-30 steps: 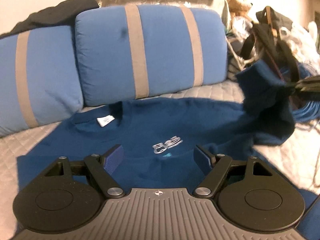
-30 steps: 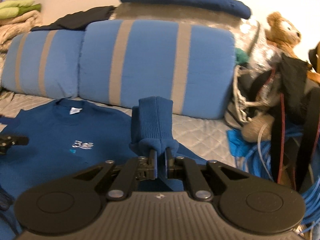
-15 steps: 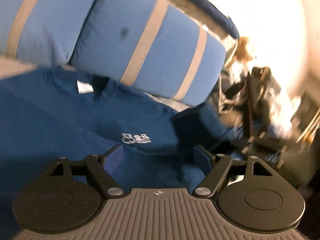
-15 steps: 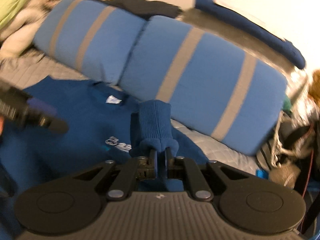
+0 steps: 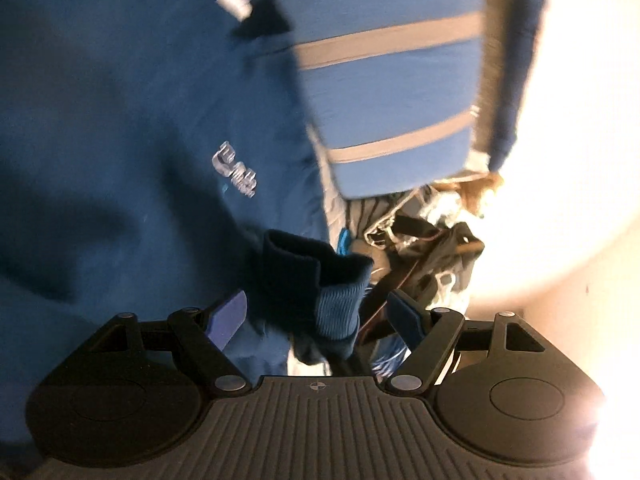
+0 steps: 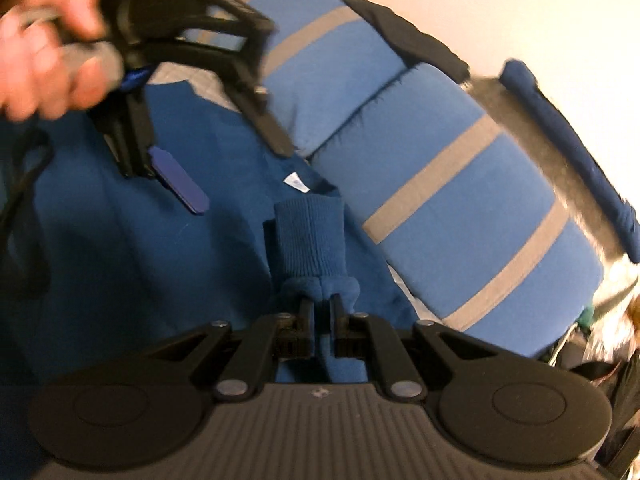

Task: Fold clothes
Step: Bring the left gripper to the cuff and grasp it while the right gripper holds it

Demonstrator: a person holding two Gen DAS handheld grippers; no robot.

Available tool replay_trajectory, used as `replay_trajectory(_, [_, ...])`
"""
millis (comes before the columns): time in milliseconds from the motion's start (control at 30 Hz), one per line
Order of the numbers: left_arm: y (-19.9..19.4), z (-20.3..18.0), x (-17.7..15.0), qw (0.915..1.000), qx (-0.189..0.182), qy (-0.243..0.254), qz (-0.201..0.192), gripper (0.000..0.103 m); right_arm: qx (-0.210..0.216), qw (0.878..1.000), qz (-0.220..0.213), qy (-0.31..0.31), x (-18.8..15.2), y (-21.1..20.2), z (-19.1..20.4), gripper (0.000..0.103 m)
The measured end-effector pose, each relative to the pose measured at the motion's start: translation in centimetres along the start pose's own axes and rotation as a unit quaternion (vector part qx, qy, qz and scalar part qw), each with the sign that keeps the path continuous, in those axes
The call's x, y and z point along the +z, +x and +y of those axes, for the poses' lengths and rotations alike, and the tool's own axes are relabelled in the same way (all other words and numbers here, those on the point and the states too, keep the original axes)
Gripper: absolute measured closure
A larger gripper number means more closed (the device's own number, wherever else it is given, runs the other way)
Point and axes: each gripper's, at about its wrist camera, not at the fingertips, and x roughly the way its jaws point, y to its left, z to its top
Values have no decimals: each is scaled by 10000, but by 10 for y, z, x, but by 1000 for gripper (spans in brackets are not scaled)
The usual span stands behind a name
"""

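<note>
A dark blue sweatshirt (image 5: 120, 120) with a small silver chest logo (image 5: 236, 174) lies spread on the bed, also seen in the right wrist view (image 6: 140, 260). My right gripper (image 6: 320, 308) is shut on the bunched end of one sleeve, and the ribbed cuff (image 6: 310, 236) sticks up beyond its fingers over the sweatshirt's body. My left gripper (image 5: 316, 314) is open and rolled to one side. The same cuff (image 5: 316, 292) stands between its blue pads (image 5: 228, 314) without touching them. A hand (image 6: 40, 52) holds the left gripper (image 6: 228, 164) at the upper left.
Two blue pillows with grey stripes (image 6: 440, 208) (image 5: 392, 80) lean behind the sweatshirt. A folded dark blue garment (image 6: 568, 140) lies on the ledge above them. Bags, straps and a plush toy (image 5: 432, 240) crowd the right side. Grey quilted bedding (image 5: 332, 208) shows at the sweatshirt's edge.
Both grippers have rolled sideways. The right one carried the sleeve cuff leftward over the sweatshirt's body. The left one came down toward it, and the cuff now stands between its open jaws.
</note>
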Motion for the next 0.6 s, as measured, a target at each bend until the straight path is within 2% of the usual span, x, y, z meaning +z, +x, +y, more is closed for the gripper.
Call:
replay_trajectory(167, [17,8,10,9962,-37,-849,178,26,-18,9991,-121,-400,-6,-7,10,97])
replay_trajectory(333, [27,26,14,9850,-58,-1724,58,27,-60,9977,-259,-622,-12,-14,16,97])
replay_trajectory(433, [34,32,15,9813,97,-1921,124,29,-105,9963,-359,-780,-14,-18,18,97])
replay_trajectory(467, [36,33,15,9809,136,-1933,160,31,-111,9957,-388,-831,-15,-20,18,96])
replay_trajectory(533, [40,31,14,9808,128,-1936,213,47,-134,9946,-439,-935,-15,-20,18,96])
replay_trajectory(600, [41,27,14,9818,143,-1882,223,57,-142,9935,-481,-1020,-16,-22,20,96])
